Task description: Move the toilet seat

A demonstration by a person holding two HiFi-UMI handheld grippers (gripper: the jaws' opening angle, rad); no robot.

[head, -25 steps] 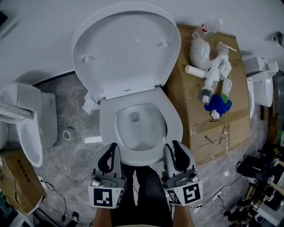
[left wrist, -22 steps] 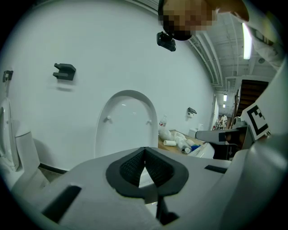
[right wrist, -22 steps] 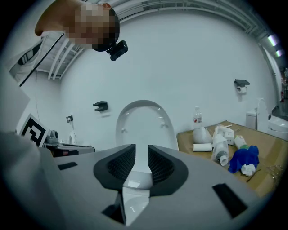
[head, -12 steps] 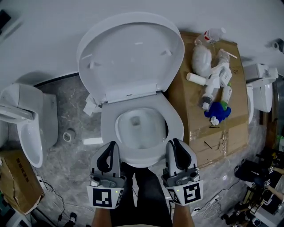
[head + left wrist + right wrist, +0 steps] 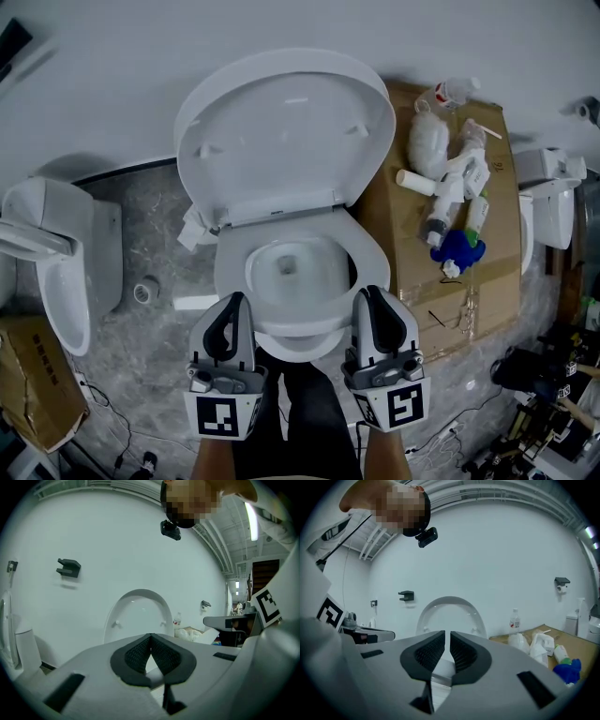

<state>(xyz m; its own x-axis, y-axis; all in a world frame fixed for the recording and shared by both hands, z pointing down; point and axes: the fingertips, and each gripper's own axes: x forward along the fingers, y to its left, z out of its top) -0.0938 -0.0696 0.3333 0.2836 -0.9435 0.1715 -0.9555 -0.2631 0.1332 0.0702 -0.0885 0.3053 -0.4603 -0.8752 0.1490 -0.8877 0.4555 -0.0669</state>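
Observation:
The white toilet seat [image 5: 371, 255] lies over the bowl, its front edge lifted a little off the bowl rim [image 5: 302, 357]. The lid [image 5: 281, 131] stands up against the wall and also shows ahead as the lid [image 5: 138, 616] and the lid [image 5: 450, 613]. My left gripper [image 5: 233, 298] is at the seat's front left; my left gripper [image 5: 150, 637] is shut, pads touching. My right gripper [image 5: 372, 291] is at the front right; my right gripper [image 5: 447, 634] has just been closing to a thin slit. White seat edge shows low between both pairs of fingers; whether they pinch it I cannot tell.
A cardboard sheet [image 5: 469, 281] right of the toilet carries bottles and a blue object [image 5: 457, 239]. Another toilet [image 5: 56, 272] stands at the left, a cardboard box [image 5: 33, 384] and a tape roll [image 5: 143, 286] near it. Cables [image 5: 525, 403] lie at the lower right. The person's legs [image 5: 309, 403] are between the grippers.
Both grippers have moved up and forward at the seat's front corners. The seat's front edge has risen, exposing the bowl rim beneath it. The right jaws have narrowed.

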